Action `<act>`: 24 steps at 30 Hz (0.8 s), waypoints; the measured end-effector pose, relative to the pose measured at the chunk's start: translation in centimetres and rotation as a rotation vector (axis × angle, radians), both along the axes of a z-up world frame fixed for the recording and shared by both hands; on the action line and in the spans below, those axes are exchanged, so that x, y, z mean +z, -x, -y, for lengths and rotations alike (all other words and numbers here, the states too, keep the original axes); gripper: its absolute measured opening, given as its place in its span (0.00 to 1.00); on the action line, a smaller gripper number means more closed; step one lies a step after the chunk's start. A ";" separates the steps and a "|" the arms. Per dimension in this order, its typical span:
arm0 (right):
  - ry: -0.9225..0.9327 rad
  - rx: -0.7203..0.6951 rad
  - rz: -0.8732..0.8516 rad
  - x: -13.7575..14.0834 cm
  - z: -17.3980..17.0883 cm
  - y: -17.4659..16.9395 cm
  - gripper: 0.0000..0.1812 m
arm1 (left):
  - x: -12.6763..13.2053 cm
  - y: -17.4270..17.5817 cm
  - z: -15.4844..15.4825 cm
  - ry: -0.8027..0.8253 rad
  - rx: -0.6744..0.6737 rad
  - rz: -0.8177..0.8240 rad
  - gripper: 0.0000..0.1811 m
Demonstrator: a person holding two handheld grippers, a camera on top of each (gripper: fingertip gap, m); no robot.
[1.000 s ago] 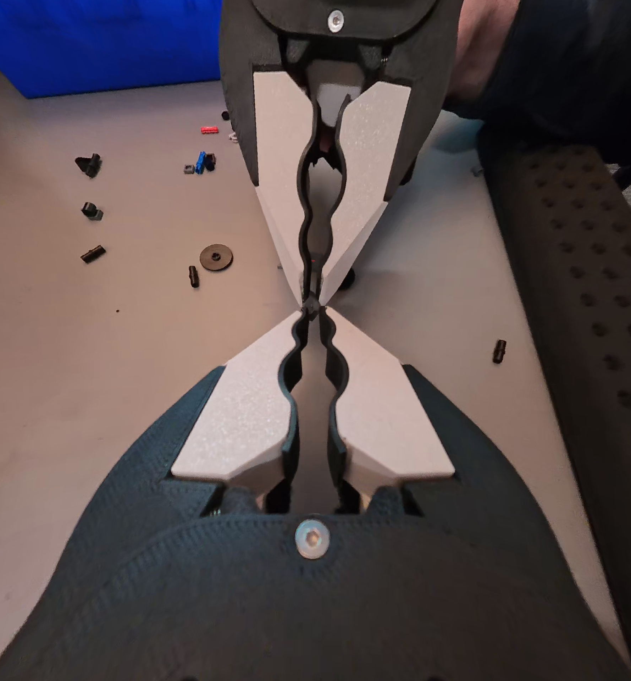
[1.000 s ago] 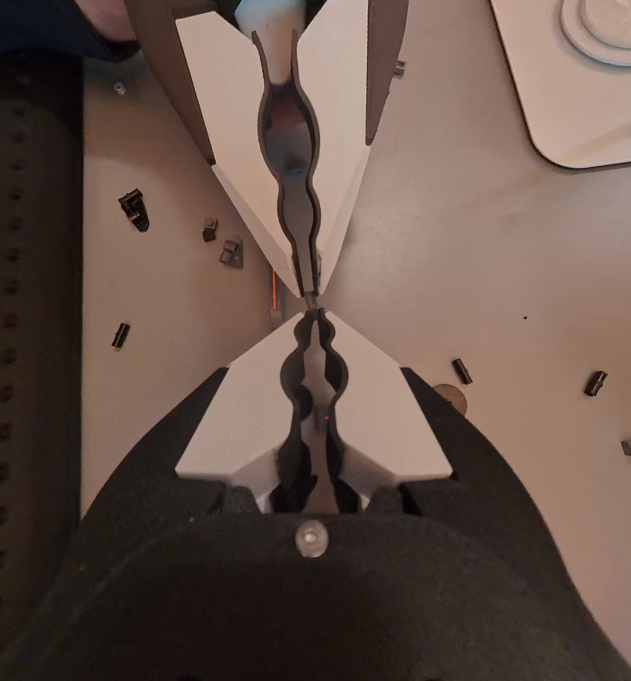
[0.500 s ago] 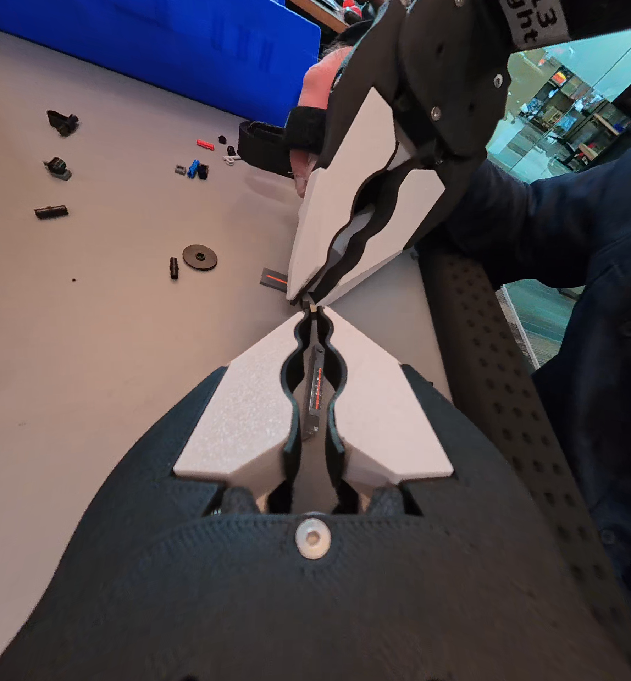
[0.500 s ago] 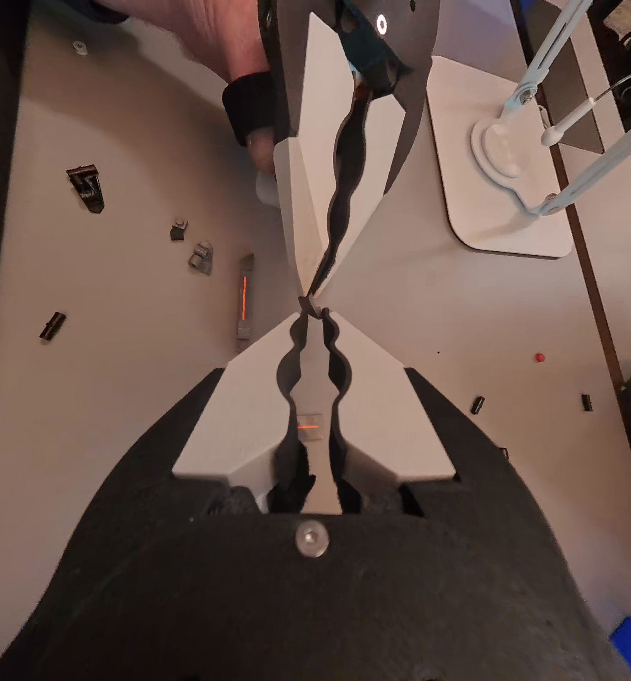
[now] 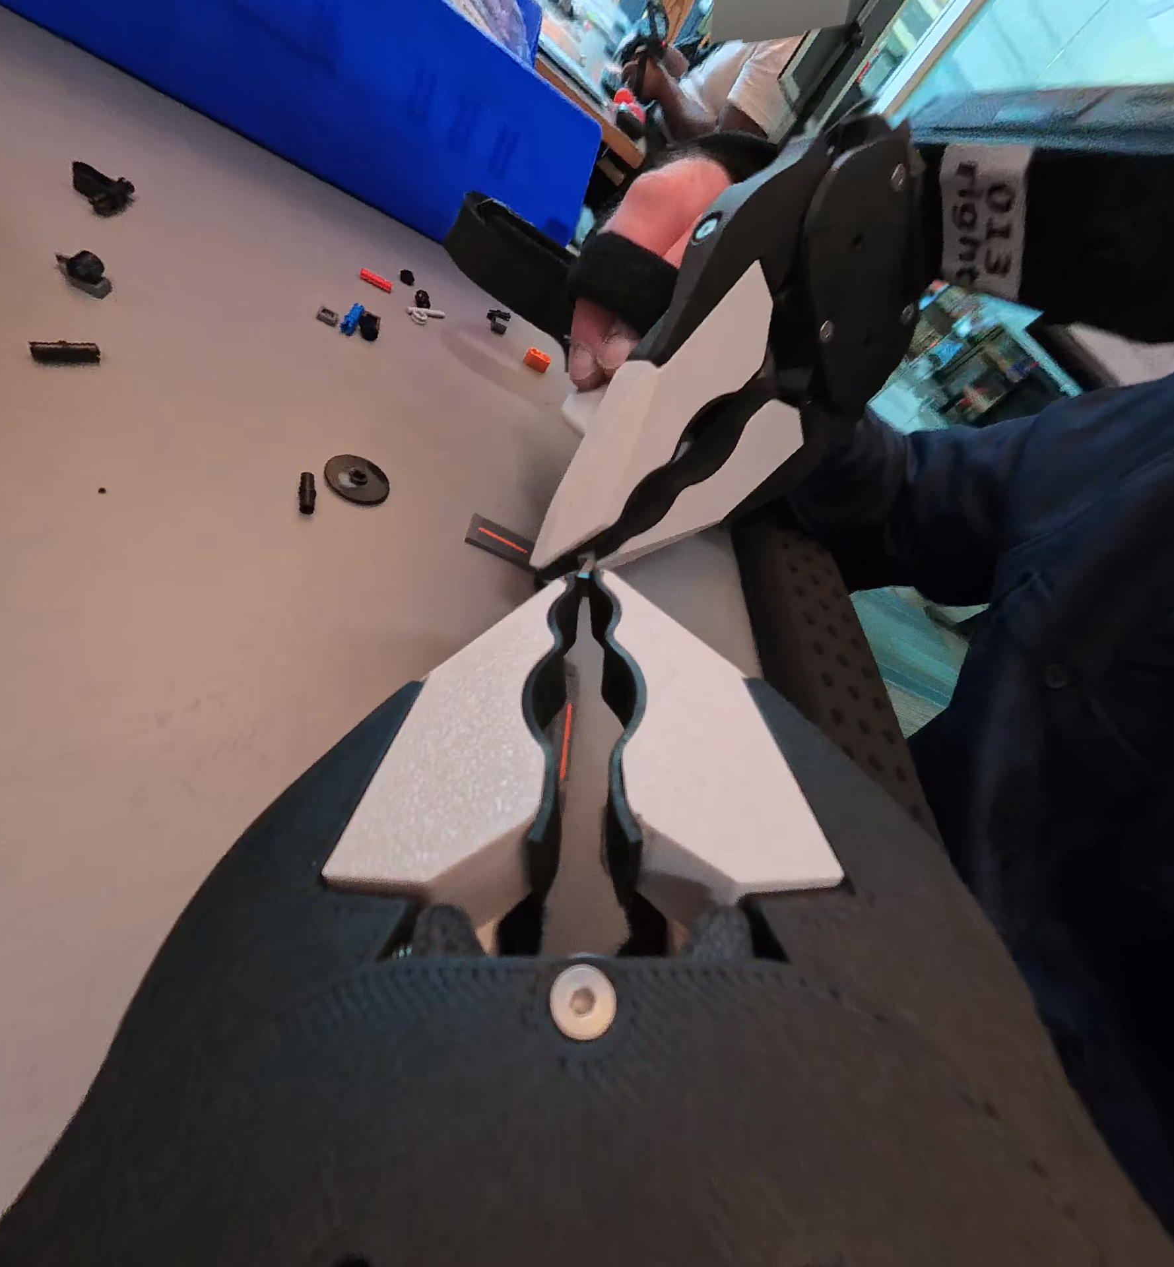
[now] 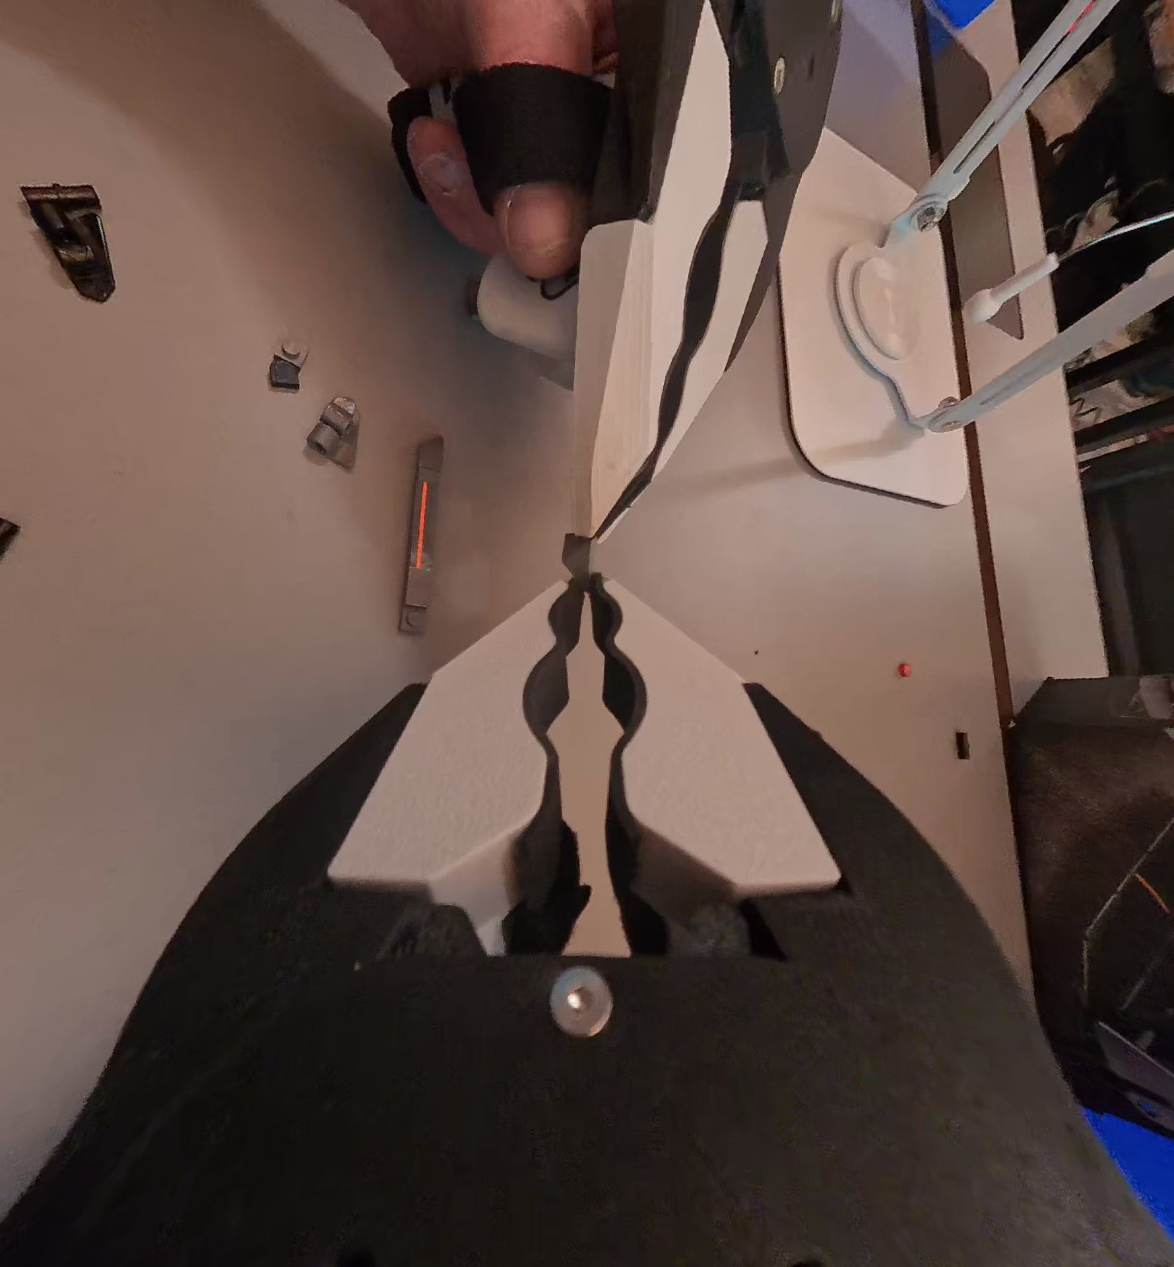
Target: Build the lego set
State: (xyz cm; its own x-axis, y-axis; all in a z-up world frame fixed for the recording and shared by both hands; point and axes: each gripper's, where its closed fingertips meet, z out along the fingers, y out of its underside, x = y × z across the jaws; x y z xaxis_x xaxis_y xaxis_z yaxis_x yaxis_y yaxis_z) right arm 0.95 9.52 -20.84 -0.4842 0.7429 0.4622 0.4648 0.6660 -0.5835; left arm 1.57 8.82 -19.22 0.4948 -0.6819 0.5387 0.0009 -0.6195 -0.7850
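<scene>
My left gripper (image 5: 582, 583) and my right gripper (image 5: 563, 563) meet tip to tip above the table. Both are shut on a small dark lego piece (image 6: 577, 554) pinched between them. In the right wrist view the piece sticks out of my right gripper (image 6: 582, 583), and the left gripper (image 6: 599, 535) comes down from above onto its far end. A grey lego plate with an orange stripe (image 6: 421, 528) lies on the table just left of the tips; it also shows in the left wrist view (image 5: 498, 538). Another orange stripe (image 5: 565, 740) shows through the gap between my left fingers.
Loose pieces lie on the grey table: a black disc (image 5: 356, 480), a black pin (image 5: 306, 492), small blue and red bits (image 5: 358, 319), an orange piece (image 5: 536, 360), grey bits (image 6: 334, 425). A blue bin (image 5: 364, 103) stands behind, a white lamp base (image 6: 872, 343) to one side, a black perforated pad (image 5: 824, 685) along the edge. About 7 centimetres separates my right fingertips from the orange stripe (image 5: 565, 740). Look for it in the right wrist view (image 6: 406, 534) too.
Both grippers have tilted and swung together while staying tip to tip on the small piece. The right gripper now comes in from the side rather than head-on.
</scene>
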 end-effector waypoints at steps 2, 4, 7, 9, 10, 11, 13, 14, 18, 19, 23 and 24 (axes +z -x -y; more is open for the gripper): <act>0.051 0.002 0.059 -0.6 0.3 -0.5 0.00 | -0.8 0.4 -0.1 -0.018 0.013 -0.090 0.00; 0.103 -0.011 0.121 -1.3 0.3 -0.9 0.00 | -1.7 0.7 0.2 -0.024 0.005 -0.167 0.03; 0.154 -0.012 0.231 -2.9 0.6 -1.9 0.00 | -2.1 0.5 0.6 -0.034 -0.020 -0.216 0.04; 0.197 -0.006 0.300 -3.8 1.1 -2.5 0.00 | -2.9 0.5 1.0 -0.058 -0.048 -0.306 0.05; 0.207 -0.009 0.323 -4.2 1.2 -2.6 0.00 | -3.5 0.6 1.2 -0.064 -0.067 -0.363 0.06; 0.218 -0.015 0.345 -4.5 1.2 -2.8 0.00 | -3.9 0.3 1.7 -0.070 -0.098 -0.395 0.06; 0.242 -0.010 0.370 -4.7 1.5 -3.0 0.00 | -4.5 -0.3 2.1 -0.085 -0.136 -0.438 0.07; 0.262 -0.005 0.380 -4.7 1.8 -3.1 0.00 | -4.6 -0.6 2.3 -0.085 -0.150 -0.443 0.07; 0.298 -0.011 0.419 -5.0 2.2 -3.4 0.00 | -5.4 -0.8 2.6 -0.099 -0.186 -0.504 0.08; 0.304 -0.012 0.428 -5.1 2.3 -3.5 0.00 | -5.7 -0.8 2.7 -0.100 -0.192 -0.520 0.09; 0.312 -0.021 0.431 -5.1 2.4 -3.4 0.00 | -6.4 -0.9 2.8 -0.103 -0.209 -0.574 0.08; 0.311 -0.023 0.430 -5.1 2.4 -3.4 0.00 | -6.5 -0.9 2.8 -0.104 -0.212 -0.577 0.08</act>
State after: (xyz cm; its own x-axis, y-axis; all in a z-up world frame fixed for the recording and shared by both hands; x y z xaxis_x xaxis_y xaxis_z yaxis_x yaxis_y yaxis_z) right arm 4.38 7.15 -25.95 -0.5635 0.8259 -0.0188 0.7181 0.4785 -0.5053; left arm 2.48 5.99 -25.68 0.5346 -0.8315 0.1506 -0.5557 -0.4802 -0.6787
